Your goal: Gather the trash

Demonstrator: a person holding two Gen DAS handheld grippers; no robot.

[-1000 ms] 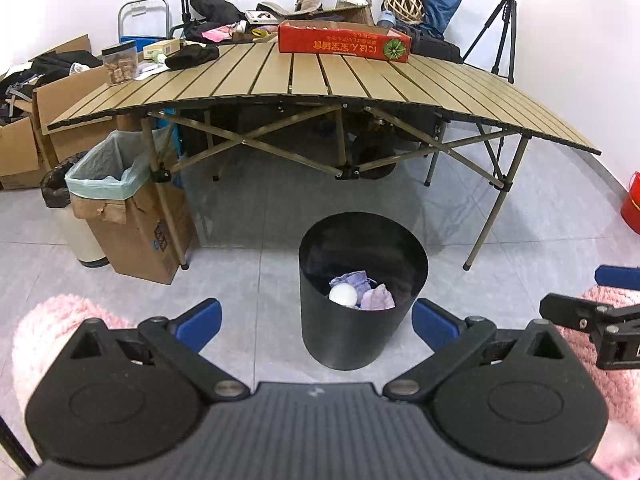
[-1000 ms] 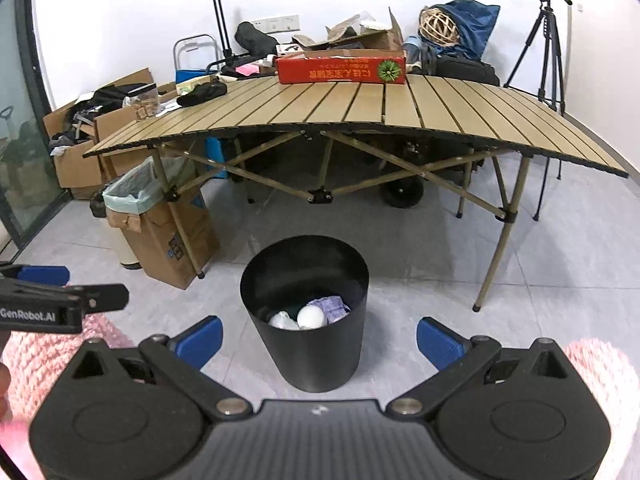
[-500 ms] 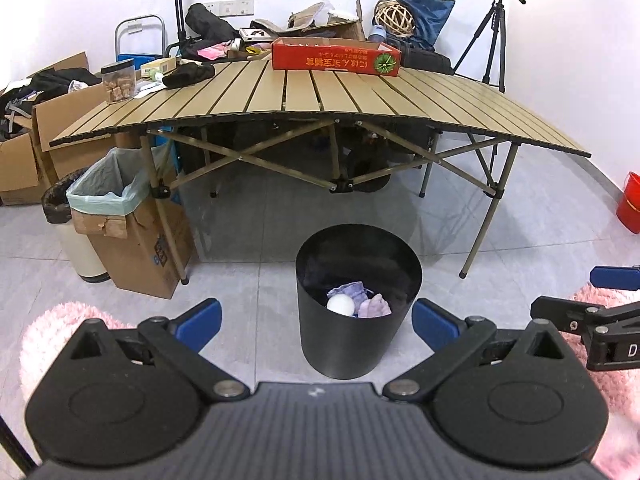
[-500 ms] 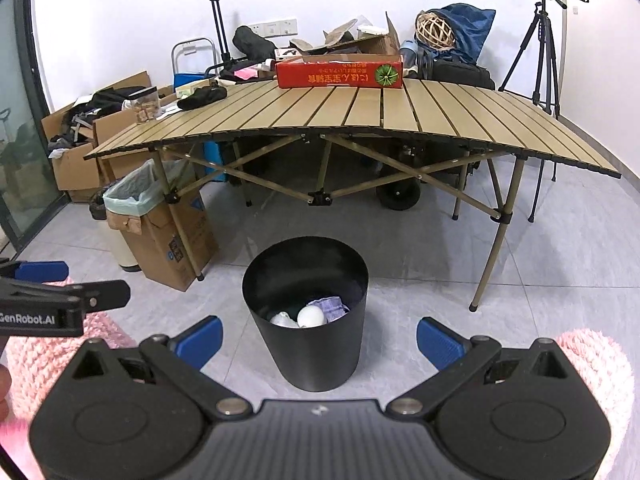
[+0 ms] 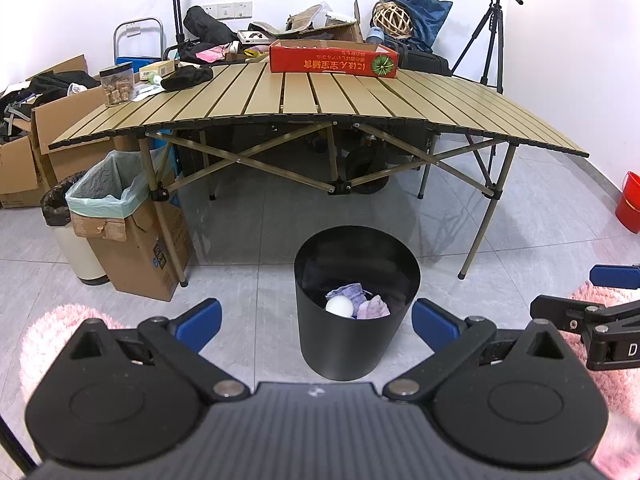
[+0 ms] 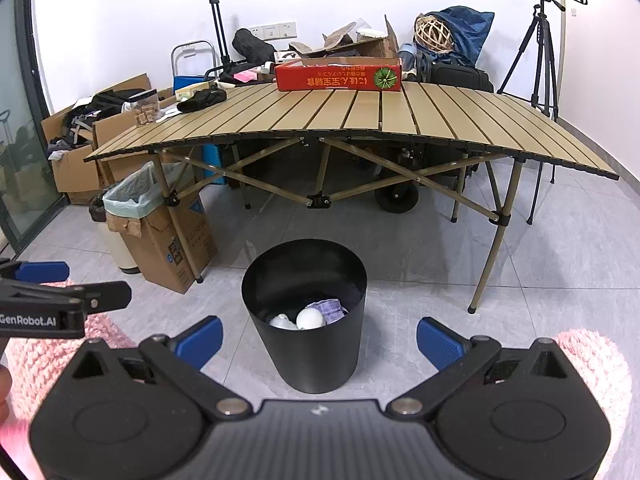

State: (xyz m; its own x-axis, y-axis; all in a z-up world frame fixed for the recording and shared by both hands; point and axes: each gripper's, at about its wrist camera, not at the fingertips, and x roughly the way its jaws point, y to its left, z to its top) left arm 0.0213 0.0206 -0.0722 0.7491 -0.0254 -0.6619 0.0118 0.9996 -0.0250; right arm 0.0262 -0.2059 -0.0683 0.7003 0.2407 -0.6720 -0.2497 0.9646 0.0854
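Note:
A black round bin (image 5: 356,336) stands on the grey tiled floor in front of a slatted folding table (image 5: 320,108). Inside lie a white ball (image 5: 340,306) and crumpled purple and pink tissues (image 5: 362,300). It also shows in the right wrist view (image 6: 308,344), with the white ball (image 6: 310,318) and the tissues (image 6: 330,308). My left gripper (image 5: 316,318) is open and empty, held above and in front of the bin. My right gripper (image 6: 318,338) is open and empty, also above the bin.
A cardboard box with a green liner bag (image 5: 128,232) stands left of the bin by a table leg. A red carton (image 5: 334,60) and a jar (image 5: 117,85) sit on the table. A tripod (image 5: 492,36) and a red bucket (image 5: 628,204) are on the right.
Both grippers have risen and drawn back slightly, so the bin sits lower and smaller in view. Both stay open and empty.

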